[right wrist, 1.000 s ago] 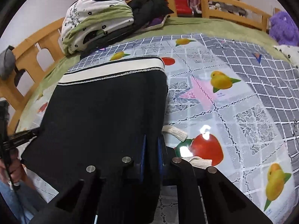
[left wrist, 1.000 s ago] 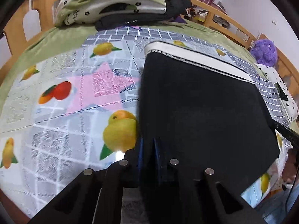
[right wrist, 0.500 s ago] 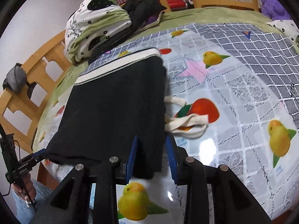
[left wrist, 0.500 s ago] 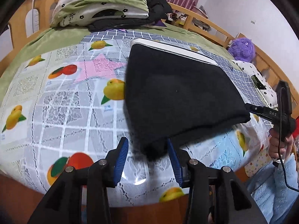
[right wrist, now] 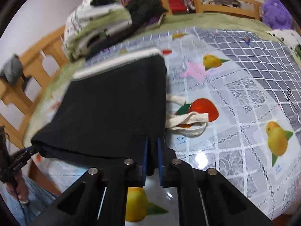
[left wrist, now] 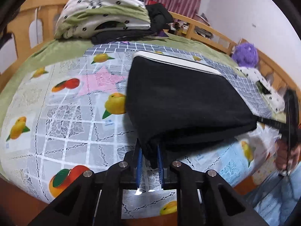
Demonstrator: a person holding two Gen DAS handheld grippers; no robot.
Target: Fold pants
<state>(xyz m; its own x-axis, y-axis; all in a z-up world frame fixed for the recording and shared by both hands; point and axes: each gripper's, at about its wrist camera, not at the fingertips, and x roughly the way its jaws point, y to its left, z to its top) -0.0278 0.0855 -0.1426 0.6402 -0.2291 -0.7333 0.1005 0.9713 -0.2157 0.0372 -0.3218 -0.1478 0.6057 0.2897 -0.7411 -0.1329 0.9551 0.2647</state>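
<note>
Pants, black and already folded into a thick pad on the fruit-print tablecloth, are pinched at both near corners, left gripper at six o'clock, right gripper likewise, jaws narrow on cloth, probably for another fold.

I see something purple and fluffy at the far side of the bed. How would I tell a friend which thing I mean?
Start at the wooden bed frame that rings the bed, and follow it to the far right corner. There, past the fruit-print plastic sheet and the folded black pants, sits the shaggy purple plush toy. Nothing else nearby is purple or furry; the cushion beside it is white with black spots.
</note>
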